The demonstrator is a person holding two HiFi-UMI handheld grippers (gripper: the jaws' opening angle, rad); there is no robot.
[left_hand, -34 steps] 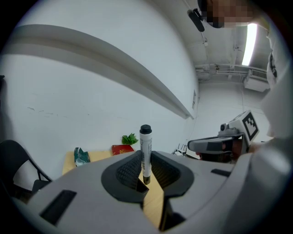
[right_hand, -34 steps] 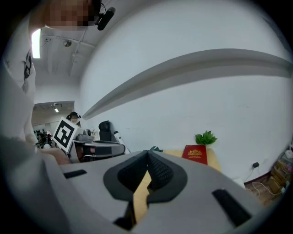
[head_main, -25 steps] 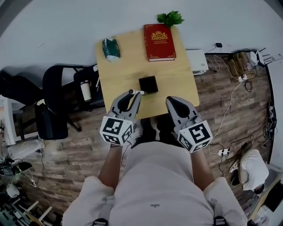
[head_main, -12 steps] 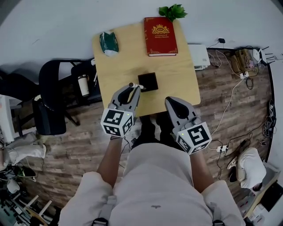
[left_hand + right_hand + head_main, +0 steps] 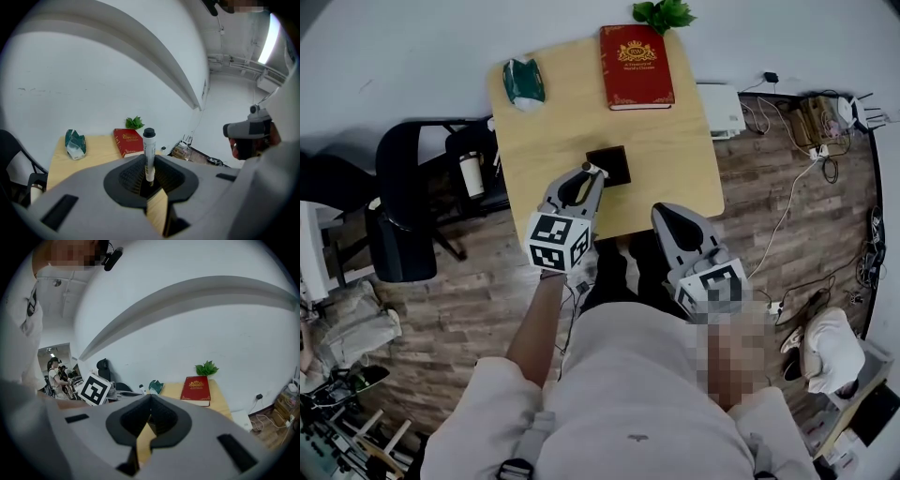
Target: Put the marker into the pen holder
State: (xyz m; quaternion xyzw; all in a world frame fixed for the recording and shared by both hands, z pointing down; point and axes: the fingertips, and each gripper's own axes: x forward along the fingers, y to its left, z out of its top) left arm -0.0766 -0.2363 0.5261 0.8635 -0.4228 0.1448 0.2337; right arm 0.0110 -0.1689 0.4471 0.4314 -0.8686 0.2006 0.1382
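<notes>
A white marker with a black cap (image 5: 149, 157) stands upright between the jaws of my left gripper (image 5: 149, 177), which is shut on it. From the head view, the left gripper (image 5: 591, 176) holds the marker (image 5: 589, 170) at the near left corner of the black square pen holder (image 5: 612, 161) on the wooden table (image 5: 675, 141). I cannot tell whether marker and holder touch. My right gripper (image 5: 665, 213) hangs at the table's near edge, to the holder's right. Its jaws (image 5: 150, 401) are shut with nothing between them. The left gripper view hides the holder behind the jaws.
A red book (image 5: 636, 52) lies at the table's far side, with a green plant (image 5: 661, 13) behind it. A green packet (image 5: 523, 82) sits at the far left corner. Left of the table stand a black chair (image 5: 403, 206) and a white cup (image 5: 470, 173). Cables lie on the floor at right.
My left gripper has moved forward over the table with the marker, up to the pen holder's near left corner. The right gripper has stayed near the table's front edge.
</notes>
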